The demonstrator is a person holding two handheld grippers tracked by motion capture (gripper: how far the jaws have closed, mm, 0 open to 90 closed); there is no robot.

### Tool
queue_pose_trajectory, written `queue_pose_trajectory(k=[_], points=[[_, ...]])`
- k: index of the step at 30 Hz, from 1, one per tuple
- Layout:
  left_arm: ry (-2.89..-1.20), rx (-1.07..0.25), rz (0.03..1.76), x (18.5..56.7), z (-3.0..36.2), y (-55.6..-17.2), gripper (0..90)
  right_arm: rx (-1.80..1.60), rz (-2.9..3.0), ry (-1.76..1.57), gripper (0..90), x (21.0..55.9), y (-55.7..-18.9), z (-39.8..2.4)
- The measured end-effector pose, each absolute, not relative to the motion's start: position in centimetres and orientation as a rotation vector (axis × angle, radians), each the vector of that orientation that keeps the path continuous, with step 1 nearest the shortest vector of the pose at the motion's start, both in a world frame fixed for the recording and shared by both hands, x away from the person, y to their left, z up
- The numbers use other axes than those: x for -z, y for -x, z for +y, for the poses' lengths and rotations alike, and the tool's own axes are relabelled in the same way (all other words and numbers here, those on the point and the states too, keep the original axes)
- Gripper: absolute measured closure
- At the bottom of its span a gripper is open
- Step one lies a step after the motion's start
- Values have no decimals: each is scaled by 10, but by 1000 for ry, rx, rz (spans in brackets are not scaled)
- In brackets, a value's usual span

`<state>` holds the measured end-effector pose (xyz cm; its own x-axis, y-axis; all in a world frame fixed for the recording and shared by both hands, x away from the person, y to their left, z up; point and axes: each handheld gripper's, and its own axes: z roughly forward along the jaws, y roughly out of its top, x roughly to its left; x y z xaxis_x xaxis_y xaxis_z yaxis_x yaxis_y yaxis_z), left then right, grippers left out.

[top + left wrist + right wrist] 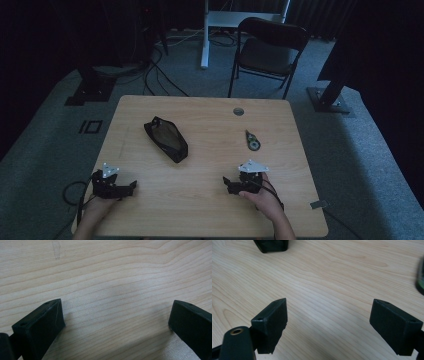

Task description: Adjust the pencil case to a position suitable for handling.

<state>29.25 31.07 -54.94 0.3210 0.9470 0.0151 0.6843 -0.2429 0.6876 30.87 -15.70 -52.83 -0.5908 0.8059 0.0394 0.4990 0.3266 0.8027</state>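
Observation:
A black zip pouch (pixel 166 138) lies slantwise on the left-centre of the wooden table (pixel 210 205). A small dark tool with a round pale end (pixel 252 140) rests right of the middle. My left gripper (pixel 131 187) rests near the front left edge, held by a hand, its jaws wide apart over bare wood (pixel 115 312). My right gripper (pixel 227 184) sits at the front right, open too (pixel 328 315), nothing between its jaws. In the right gripper view, the pouch's end (pixel 271 245) shows at the top left and the dark tool's blurred edge (pixel 420 277) at the right.
A round grommet hole (pixel 238 111) sits near the table's far edge. Behind the table stand a black folding chair (pixel 267 50), a white desk leg (pixel 204 40), dark stand bases (pixel 327 100) and floor cables (pixel 155 75). Cables trail off the front edge.

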Motion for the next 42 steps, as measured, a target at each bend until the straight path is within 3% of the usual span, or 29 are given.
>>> queue_pose_trajectory(k=[42], points=[[-2012,-588,1433,549,311,-293,1,-1235,2294,-1020,154,517,-335,-84]])
